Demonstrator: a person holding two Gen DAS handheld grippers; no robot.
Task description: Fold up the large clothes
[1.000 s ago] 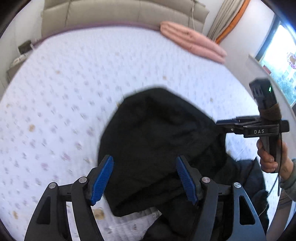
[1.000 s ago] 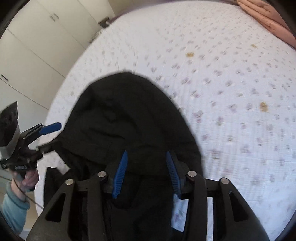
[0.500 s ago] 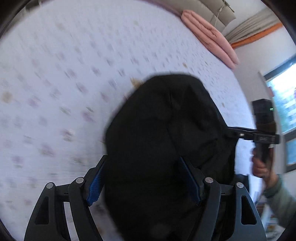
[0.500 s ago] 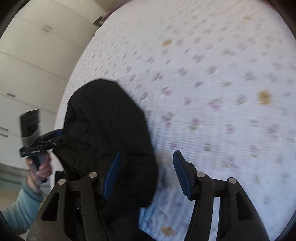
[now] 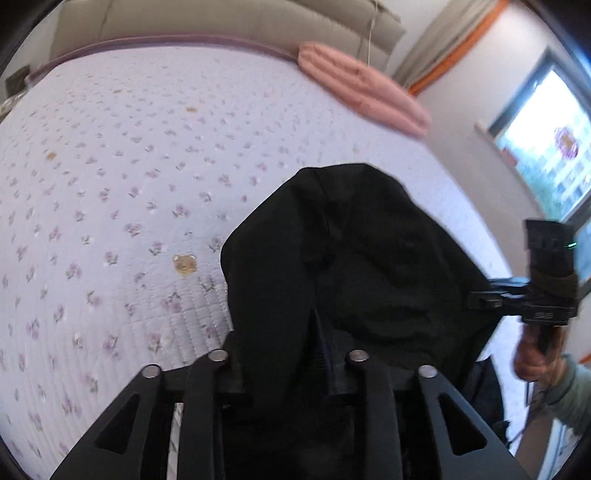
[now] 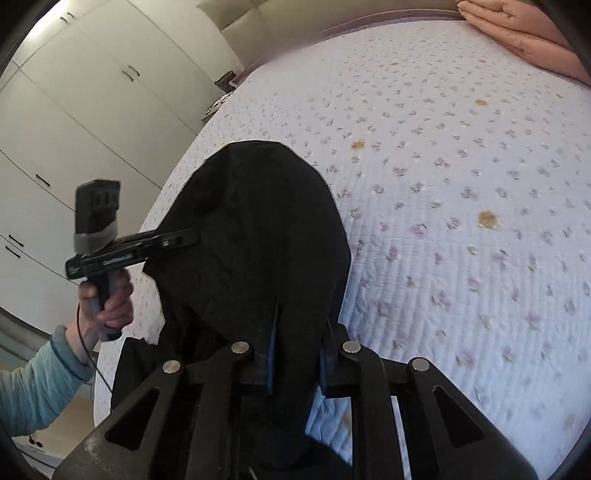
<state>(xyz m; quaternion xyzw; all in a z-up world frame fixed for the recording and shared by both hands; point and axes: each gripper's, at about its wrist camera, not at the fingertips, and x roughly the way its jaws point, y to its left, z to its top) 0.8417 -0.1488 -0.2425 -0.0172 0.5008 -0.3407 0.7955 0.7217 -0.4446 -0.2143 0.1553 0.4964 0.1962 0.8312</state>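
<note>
My left gripper (image 5: pixel 291 354) is clamped on the near edge of a black garment (image 5: pixel 354 258), and my right gripper (image 6: pixel 295 354) is pinched tight on the same cloth at its other side. The garment hangs between them above a floral quilted bedspread (image 5: pixel 110 184), its long axis running from me toward twelve o'clock, rounded end farthest. Beyond it, at one o'clock in the left view, lies a folded pink blanket (image 5: pixel 362 88) against a padded beige headboard (image 5: pixel 229 18). A window (image 5: pixel 546 147) sits at three o'clock; white wardrobes (image 6: pixel 92 110) at ten o'clock in the right view.
</note>
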